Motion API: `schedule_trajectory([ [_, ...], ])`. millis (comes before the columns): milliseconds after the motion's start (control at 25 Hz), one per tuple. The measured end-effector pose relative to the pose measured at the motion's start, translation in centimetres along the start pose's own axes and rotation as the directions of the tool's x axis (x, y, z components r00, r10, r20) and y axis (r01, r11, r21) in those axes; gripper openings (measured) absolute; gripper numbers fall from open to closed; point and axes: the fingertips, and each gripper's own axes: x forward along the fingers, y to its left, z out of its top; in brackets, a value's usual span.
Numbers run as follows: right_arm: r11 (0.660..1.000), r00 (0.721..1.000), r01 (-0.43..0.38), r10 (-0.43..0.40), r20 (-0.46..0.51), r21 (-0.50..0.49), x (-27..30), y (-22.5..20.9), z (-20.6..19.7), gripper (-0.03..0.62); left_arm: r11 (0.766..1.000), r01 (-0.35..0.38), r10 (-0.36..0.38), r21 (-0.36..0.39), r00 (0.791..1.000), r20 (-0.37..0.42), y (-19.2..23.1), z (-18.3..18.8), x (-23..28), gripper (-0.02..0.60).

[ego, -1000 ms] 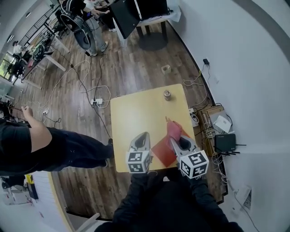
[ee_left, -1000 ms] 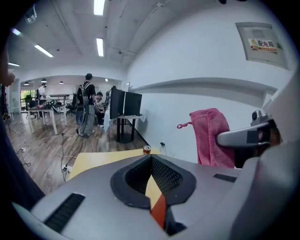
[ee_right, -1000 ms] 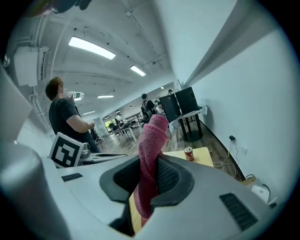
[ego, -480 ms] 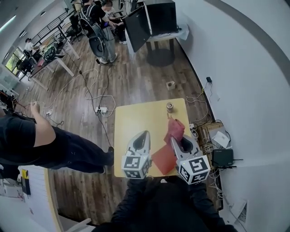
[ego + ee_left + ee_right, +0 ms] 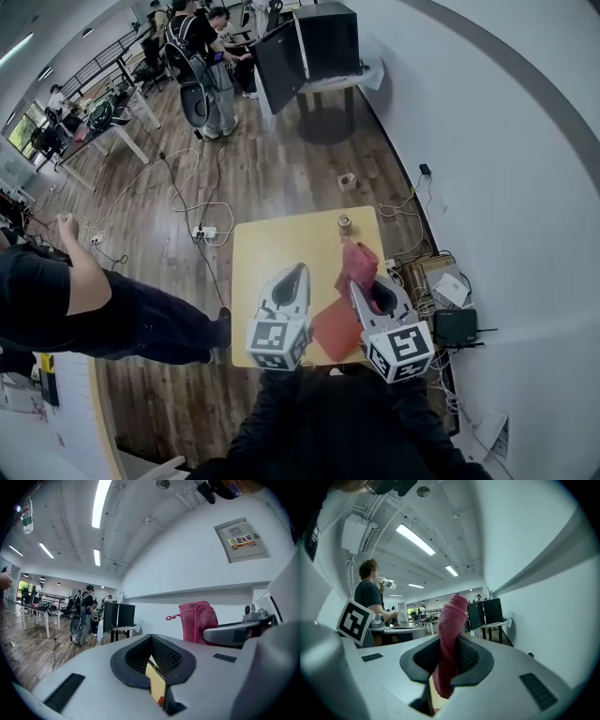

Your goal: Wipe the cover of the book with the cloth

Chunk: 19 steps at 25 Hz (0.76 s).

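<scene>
Right gripper (image 5: pixel 449 645) clenched on fuzzy pink terry cloth (image 5: pixel 454 615); left gripper (image 5: pixel 151 643) closed, empty. Flat red book (image 5: pixel 336 327) on yellow surface (image 5: pixel 272 248).

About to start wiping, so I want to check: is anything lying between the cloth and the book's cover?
Nothing visible does. The book lies with its red cover bare, just beside the cloth clamped in the right hand-held gripper. The can stands well off, at the table's far edge.

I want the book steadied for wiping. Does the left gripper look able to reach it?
Probably yes: the left gripper hovers just beside the red book, only bare table between them; the cloth hangs from the right gripper, clear of that path.
</scene>
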Motion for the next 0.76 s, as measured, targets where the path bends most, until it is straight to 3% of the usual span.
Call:
schedule_trajectory([
  [760,1.0,1.0,0.016,-0.016,0.003,-0.022,-1.7,0.5,-0.6,0.077,0.999,0.042,-0.042,-0.008,0.999,-0.028,-1.7,-1.7,-0.4,0.035],
])
